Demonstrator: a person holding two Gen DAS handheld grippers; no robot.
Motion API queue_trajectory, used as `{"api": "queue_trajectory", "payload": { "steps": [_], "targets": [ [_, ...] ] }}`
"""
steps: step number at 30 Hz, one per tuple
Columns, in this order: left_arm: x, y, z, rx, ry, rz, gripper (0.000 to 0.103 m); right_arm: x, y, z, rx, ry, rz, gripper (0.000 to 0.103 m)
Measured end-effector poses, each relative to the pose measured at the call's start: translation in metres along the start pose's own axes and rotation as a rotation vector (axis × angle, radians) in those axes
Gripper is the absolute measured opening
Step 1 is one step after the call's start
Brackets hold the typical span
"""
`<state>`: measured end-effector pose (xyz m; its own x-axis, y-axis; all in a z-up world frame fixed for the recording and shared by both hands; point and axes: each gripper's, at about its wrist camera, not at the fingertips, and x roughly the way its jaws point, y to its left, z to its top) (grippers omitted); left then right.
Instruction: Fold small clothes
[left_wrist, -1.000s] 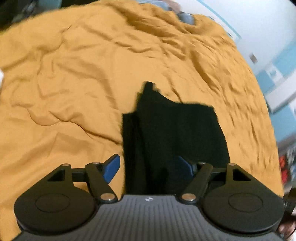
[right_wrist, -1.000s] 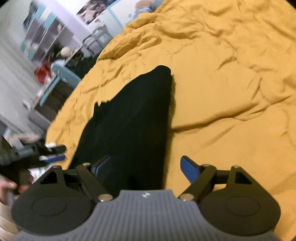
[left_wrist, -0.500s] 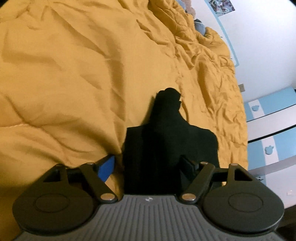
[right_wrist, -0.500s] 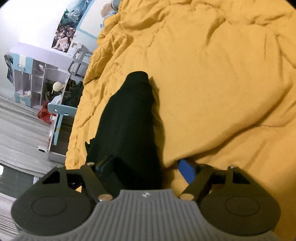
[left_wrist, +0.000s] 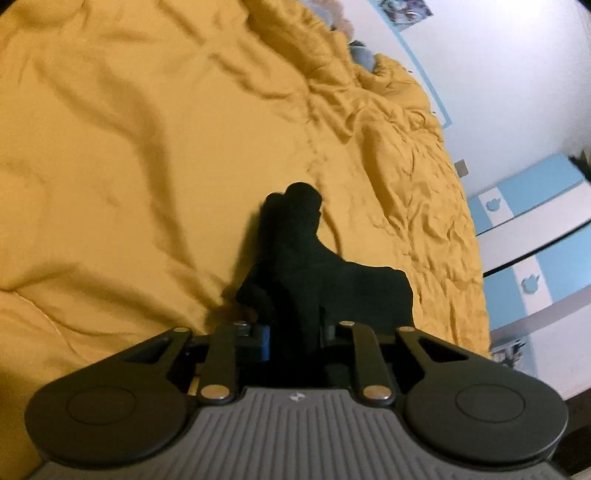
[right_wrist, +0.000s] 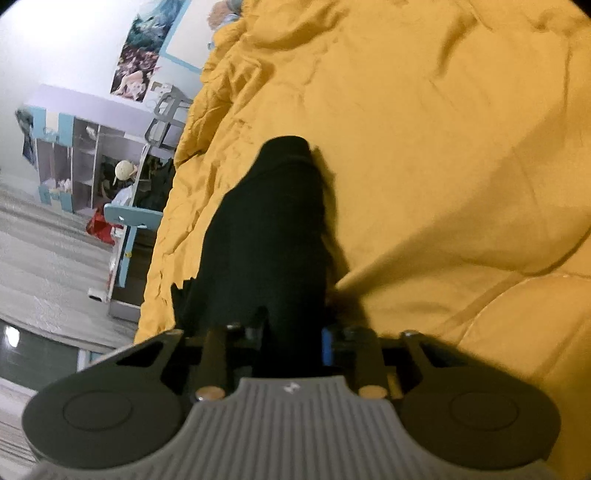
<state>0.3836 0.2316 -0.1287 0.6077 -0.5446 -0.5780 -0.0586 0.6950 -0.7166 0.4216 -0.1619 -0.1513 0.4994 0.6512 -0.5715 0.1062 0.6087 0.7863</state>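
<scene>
A small black garment lies on a mustard-yellow bedspread. In the left wrist view my left gripper is shut on the near edge of the garment, with the cloth bunched between the blue pads. In the right wrist view the same black garment stretches away from my right gripper, which is shut on its near edge. The far end of the garment rests on the bedspread. The pinched cloth hides most of the fingertips.
The bedspread is wrinkled, with a rumpled ridge at the far side. A blue and white cupboard stands beyond the bed's edge. Shelving and a light blue chair stand on the floor to the left.
Both grippers have gone from open around the garment's edge to shut on it. Both have come lower and closer to the bedspread.
</scene>
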Motion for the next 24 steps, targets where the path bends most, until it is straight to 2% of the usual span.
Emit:
{"api": "queue_trajectory", "payload": {
  "steps": [3, 6, 11, 17, 24],
  "targets": [
    [-0.015, -0.026, -0.003, 0.069, -0.033, 0.042, 0.022, -0.013, 0.021, -0.003, -0.054, -0.031, -0.008, 0.011],
    [-0.035, -0.055, -0.009, 0.139, -0.079, 0.072, 0.022, -0.031, 0.040, -0.005, -0.084, -0.060, 0.040, 0.010],
    [-0.077, -0.098, -0.026, 0.217, -0.169, 0.080, 0.022, -0.069, 0.077, -0.011, -0.153, -0.103, 0.063, 0.009],
    [-0.124, -0.147, -0.051, 0.254, -0.254, 0.034, 0.022, -0.132, 0.106, -0.027, -0.203, -0.173, 0.123, 0.009],
    [-0.159, -0.204, -0.089, 0.311, -0.275, -0.037, 0.021, -0.226, 0.113, -0.048, -0.246, -0.259, 0.162, 0.009]
  ]
}}
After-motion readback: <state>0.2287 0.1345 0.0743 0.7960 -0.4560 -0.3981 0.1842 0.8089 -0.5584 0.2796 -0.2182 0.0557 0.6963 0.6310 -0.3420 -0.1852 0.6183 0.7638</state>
